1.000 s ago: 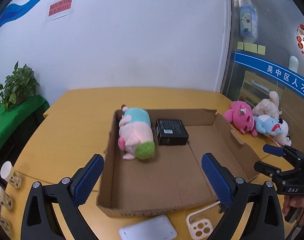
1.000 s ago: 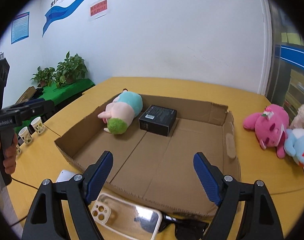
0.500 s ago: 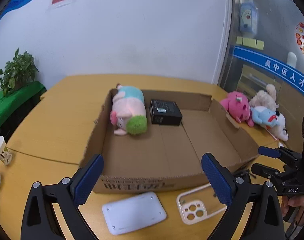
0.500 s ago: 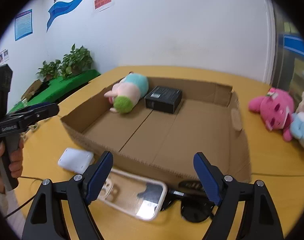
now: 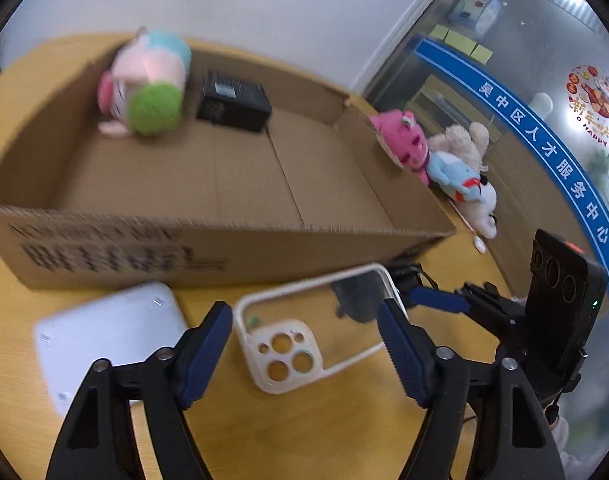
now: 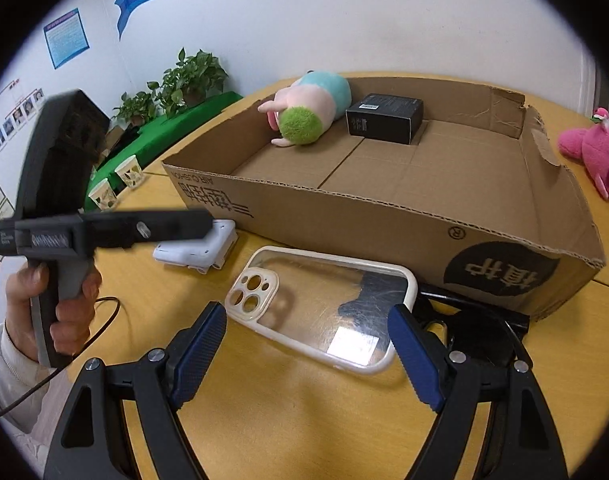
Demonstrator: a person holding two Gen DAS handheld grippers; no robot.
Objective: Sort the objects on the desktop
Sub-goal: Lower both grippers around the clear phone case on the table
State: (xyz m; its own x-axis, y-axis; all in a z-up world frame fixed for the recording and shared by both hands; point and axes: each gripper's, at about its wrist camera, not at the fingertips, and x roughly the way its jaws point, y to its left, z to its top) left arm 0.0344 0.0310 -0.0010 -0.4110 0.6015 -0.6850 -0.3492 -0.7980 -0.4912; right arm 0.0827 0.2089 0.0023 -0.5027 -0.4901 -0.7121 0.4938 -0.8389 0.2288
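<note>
Both tools have dropped from over the cardboard box point(image 6: 384, 216) toward the clear phone case point(image 6: 324, 308) lying on the worktop point(image 6: 288, 420) just before it, so I bring my narrowing, still-empty left tool point(image 5: 304, 344) squarely over its rim while the right tool point(image 6: 308, 352) hangs wide.

Wooden table point(image 6: 304, 420), cardboard box point(image 6: 384, 224), phone case point(image 6: 324, 304)

Leafy green potted plants point(image 6: 188, 80) stand on a green-covered surface point(image 6: 164, 132) by the white wall; patterned paper cups point(image 6: 116, 184) sit nearby.
</note>
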